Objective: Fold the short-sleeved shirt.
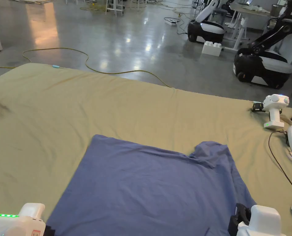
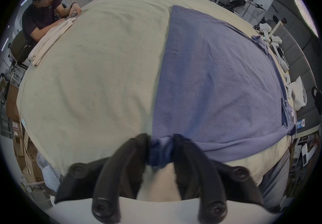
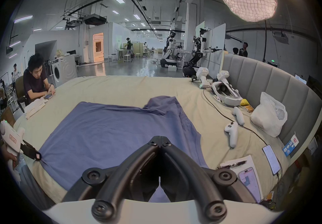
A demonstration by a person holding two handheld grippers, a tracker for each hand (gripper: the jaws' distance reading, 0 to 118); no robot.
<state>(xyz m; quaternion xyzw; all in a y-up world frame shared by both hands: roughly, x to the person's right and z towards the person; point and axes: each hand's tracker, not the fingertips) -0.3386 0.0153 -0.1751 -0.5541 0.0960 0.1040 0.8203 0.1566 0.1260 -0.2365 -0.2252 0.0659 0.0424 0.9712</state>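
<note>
Surface: bed (image 1: 142,101) under beige sheet, open workshop floor beyond.
Far left: seated person (image 2: 41,11) at bed edge, folded pale cloth (image 2: 50,39) beside; well apart from the work.
Left gripper (image 2: 161,151): jaws narrow, closed on a bunched corner of the shirt's near left hem; body low at lower left in head view.
Shirt (image 1: 148,184): blue, short-sleeved, spread flat mid-bed, hem to the left, one sleeve (image 1: 212,152) rumpled at far right.
Right gripper (image 3: 161,140): jaws closed tip to tip above the near right part of shirt; cloth between them not evident, grip cannot be confirmed.
Right clutter: white controllers (image 3: 231,132), headset (image 3: 224,93), cable, plastic bag (image 3: 268,114), phones, near the headboard; clear of shirt.
Step, judged: garment laid out, near edge being taken up for first fold; early in task.
Next move, judged: secure right-hand hold on near edge, lift both corners level, carry across to far edge, keeping sleeve tucked and cable side avoided.
</note>
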